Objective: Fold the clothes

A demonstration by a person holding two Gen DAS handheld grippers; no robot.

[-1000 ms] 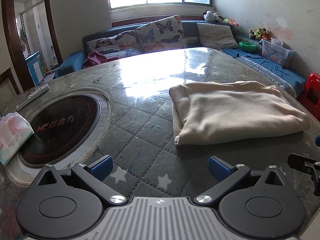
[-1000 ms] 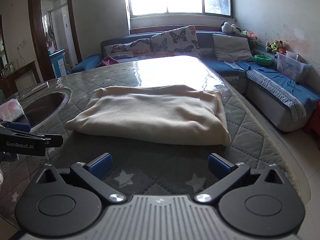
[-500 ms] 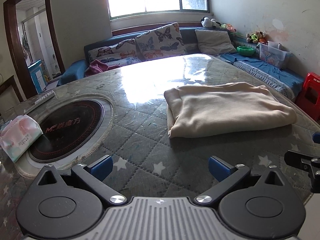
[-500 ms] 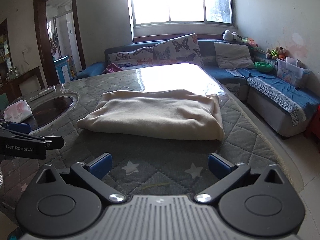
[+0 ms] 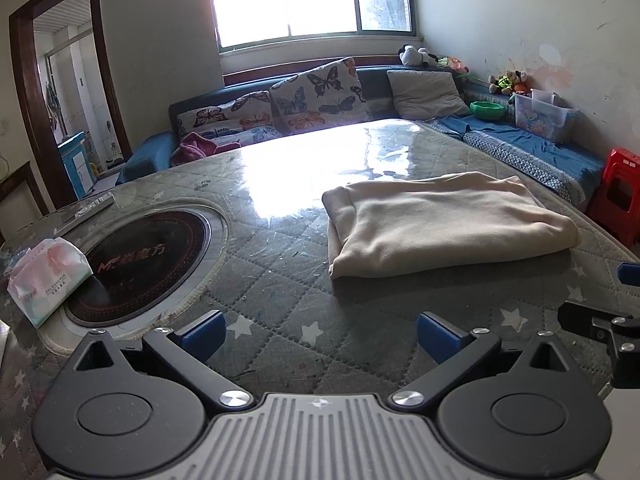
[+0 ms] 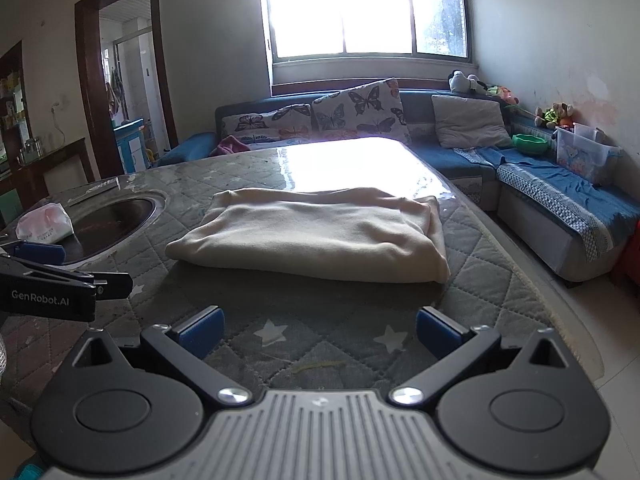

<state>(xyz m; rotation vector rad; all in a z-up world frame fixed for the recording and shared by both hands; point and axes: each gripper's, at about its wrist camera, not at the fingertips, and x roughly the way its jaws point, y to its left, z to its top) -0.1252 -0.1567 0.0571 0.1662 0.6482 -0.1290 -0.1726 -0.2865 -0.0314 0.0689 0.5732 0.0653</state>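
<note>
Folded cloth resting, both sets of fingers wide and holding nothing.

From the left wrist, I am seeing the left gripper hanging short of the cream garment on the tabletop; snagging its loose near corner could undo the fold. From the right wrist, the right gripper is facing its thick edge, possibly layered, so pinching one layer would drag it apart.

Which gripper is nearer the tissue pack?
Left. The left gripper hangs open with the tissue pack just off its left side; the right gripper faces the folded cream garment, with the pack far left beyond the left gripper.
</note>
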